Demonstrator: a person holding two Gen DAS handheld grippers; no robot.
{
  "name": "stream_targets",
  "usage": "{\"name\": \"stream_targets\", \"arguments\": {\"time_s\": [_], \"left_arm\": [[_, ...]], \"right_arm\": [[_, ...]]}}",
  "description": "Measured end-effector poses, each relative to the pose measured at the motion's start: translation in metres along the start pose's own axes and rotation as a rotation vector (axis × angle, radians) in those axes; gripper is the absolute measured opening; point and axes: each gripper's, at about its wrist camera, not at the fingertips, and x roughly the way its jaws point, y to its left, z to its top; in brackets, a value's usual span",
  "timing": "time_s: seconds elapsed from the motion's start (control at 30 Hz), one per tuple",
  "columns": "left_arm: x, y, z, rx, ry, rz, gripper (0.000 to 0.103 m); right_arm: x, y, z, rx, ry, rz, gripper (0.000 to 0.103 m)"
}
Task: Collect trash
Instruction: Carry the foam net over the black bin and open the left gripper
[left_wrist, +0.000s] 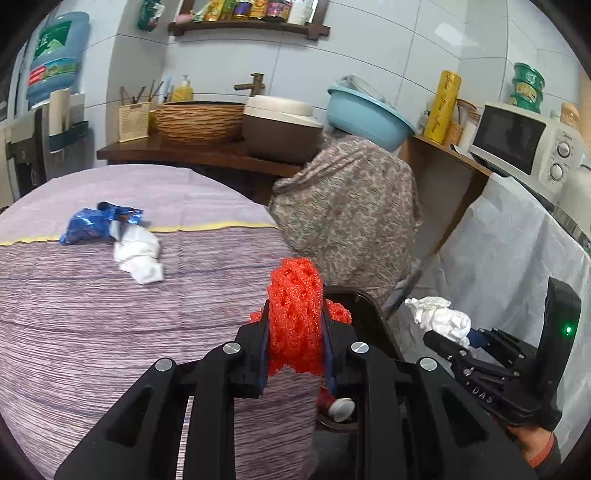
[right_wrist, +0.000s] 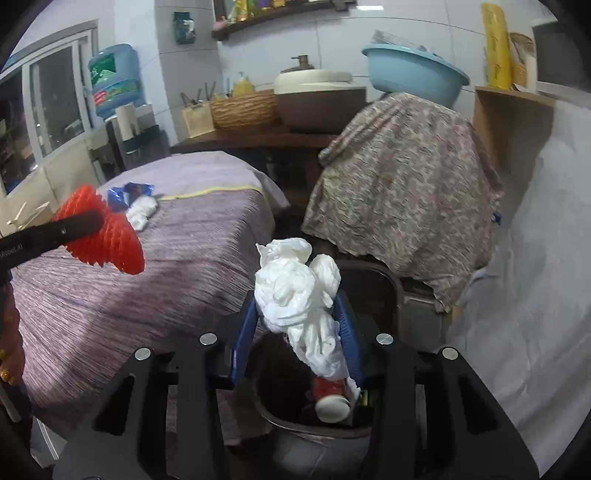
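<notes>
- The left tongs (left_wrist: 295, 332) are clamped on a red foam fruit net (left_wrist: 293, 314), held above the table's edge beside the dark trash bin (right_wrist: 373, 295).
- The right tongs (right_wrist: 299, 325) are clamped on a crumpled white tissue wad (right_wrist: 295, 288), right over the bin's opening.
- Inside the bin lie a red item with a white round cap (right_wrist: 332, 406), possibly a small bottle, and other dim scraps.
- On the table (left_wrist: 92, 332), covered with a purple striped cloth, remain a blue foil wrapper (left_wrist: 96, 223) and a second white tissue (left_wrist: 140, 254), touching each other.
</notes>
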Motion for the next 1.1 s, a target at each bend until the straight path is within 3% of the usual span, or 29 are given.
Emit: {"name": "stream_targets", "arguments": {"time_s": [0.57,0.87,1.1], "left_arm": [[0.059,-0.050,-0.038,0.038,0.117,-0.074,0.023],[0.075,-0.062,-0.045,0.065,0.150,-0.085,0.023],[0.087,-0.070,-0.052,0.078,0.183,-0.106,0.023]], "right_arm": [[0.053,-0.043,-0.066,0.108,0.117,-0.056,0.043],[0.094,-0.047,-0.079,0.152,0.157,-0.054,0.063],[0.086,-0.053,-0.086,0.157,0.154,-0.109,0.064]]}}
